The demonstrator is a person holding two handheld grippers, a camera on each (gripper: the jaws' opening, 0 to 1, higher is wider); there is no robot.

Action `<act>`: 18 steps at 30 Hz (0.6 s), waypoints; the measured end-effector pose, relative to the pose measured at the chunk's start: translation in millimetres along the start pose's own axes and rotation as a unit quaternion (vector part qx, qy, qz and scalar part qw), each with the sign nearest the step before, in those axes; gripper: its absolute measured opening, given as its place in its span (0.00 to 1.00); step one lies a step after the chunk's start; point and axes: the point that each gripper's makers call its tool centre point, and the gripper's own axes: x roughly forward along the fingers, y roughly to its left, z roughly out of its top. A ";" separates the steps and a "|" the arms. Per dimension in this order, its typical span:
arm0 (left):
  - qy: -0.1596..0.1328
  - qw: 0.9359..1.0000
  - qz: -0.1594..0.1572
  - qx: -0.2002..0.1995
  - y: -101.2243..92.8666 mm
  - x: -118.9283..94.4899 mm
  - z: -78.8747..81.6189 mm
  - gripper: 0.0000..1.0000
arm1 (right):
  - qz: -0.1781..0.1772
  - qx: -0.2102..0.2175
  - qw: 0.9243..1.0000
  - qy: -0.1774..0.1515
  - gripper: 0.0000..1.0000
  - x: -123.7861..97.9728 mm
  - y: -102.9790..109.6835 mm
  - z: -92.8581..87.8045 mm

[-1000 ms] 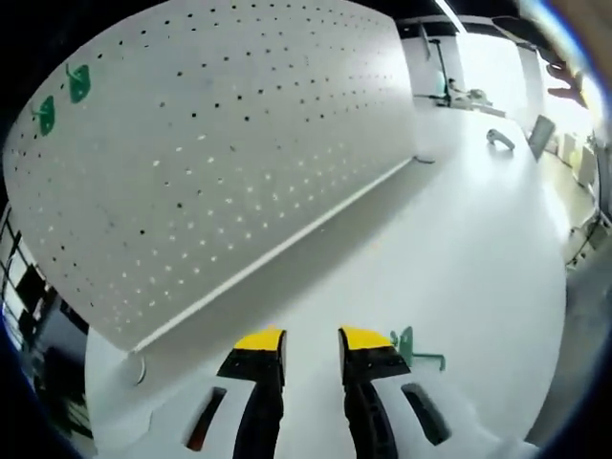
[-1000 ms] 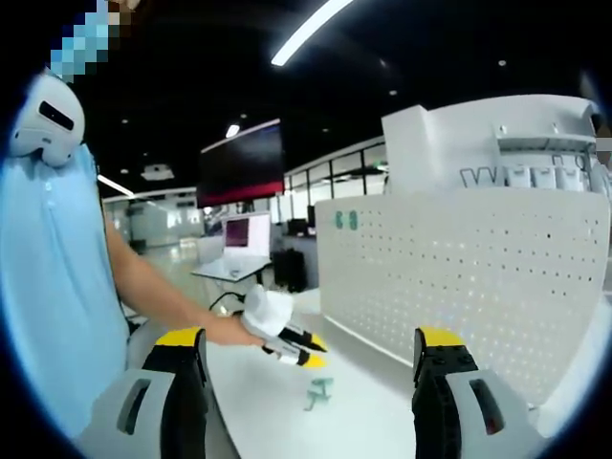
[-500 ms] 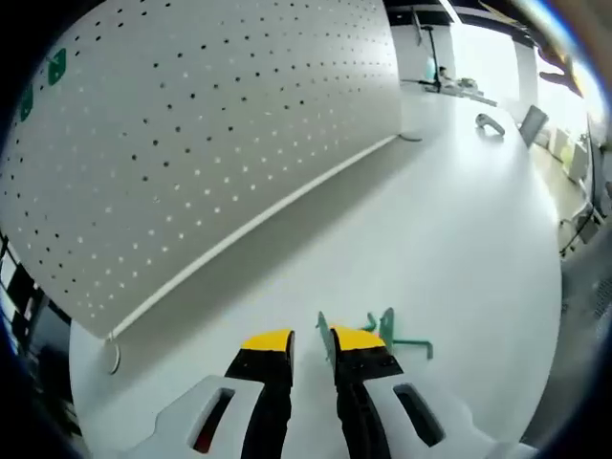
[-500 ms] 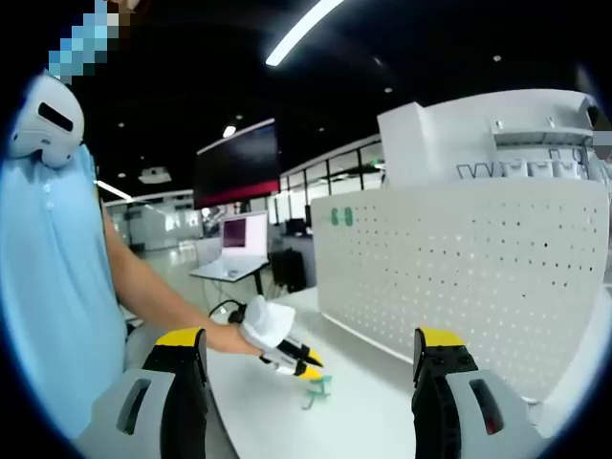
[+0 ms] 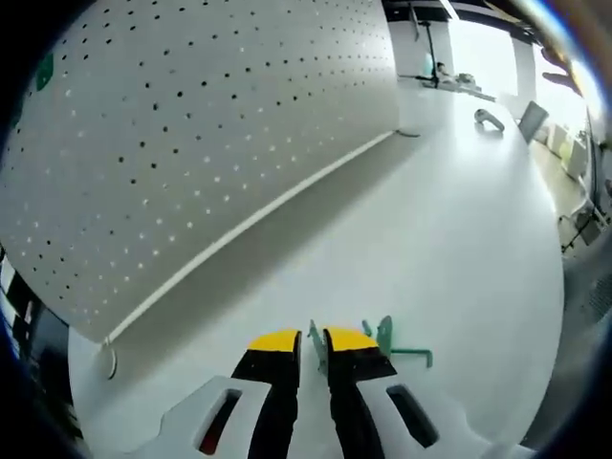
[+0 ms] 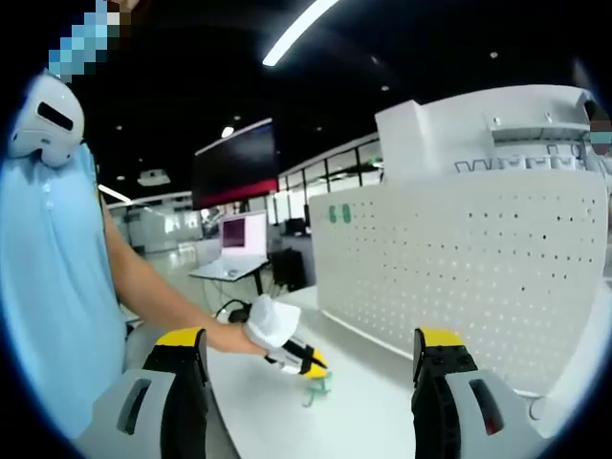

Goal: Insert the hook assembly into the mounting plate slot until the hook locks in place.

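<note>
A green hook (image 5: 384, 339) lies on the white table (image 5: 459, 249), its rod pointing right. My left gripper (image 5: 313, 340) is down at the table, its yellow-tipped jaws shut on the hook's thin green plate. The white pegboard (image 5: 191, 143) stands upright just beyond, with one green hook (image 5: 43, 72) mounted high at its far left. In the right gripper view, my right gripper (image 6: 310, 337) hangs wide open in the air with nothing between its fingers. Past it, the left gripper (image 6: 298, 360) meets the green hook (image 6: 318, 385) in front of the pegboard (image 6: 469, 268).
A person in a light blue shirt (image 6: 48, 287) stands left, one arm reaching to the left gripper. Two green hooks (image 6: 338, 213) sit at the pegboard's upper corner. A grey handle-like item (image 5: 488, 117) lies far along the table. A dark monitor (image 6: 244, 163) hangs behind.
My left gripper came down and left onto the green hook and its jaws narrowed from open to shut on the hook's plate. The right gripper stayed open and nearly still.
</note>
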 end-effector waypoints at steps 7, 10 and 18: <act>0.008 1.000 -0.003 0.004 -2.7 2.9 -0.6 0.07 | -0.004 0.001 1.000 -0.001 0.90 -2.3 -2.7 -0.2; 0.012 1.000 -0.003 0.008 -3.5 4.0 -0.8 0.06 | -0.002 0.002 1.000 -0.002 0.90 -1.8 -2.2 -0.6; 0.023 1.000 -0.003 0.008 -2.7 6.1 -4.6 0.03 | -0.007 0.002 1.000 -0.001 0.90 -4.4 -4.5 -1.0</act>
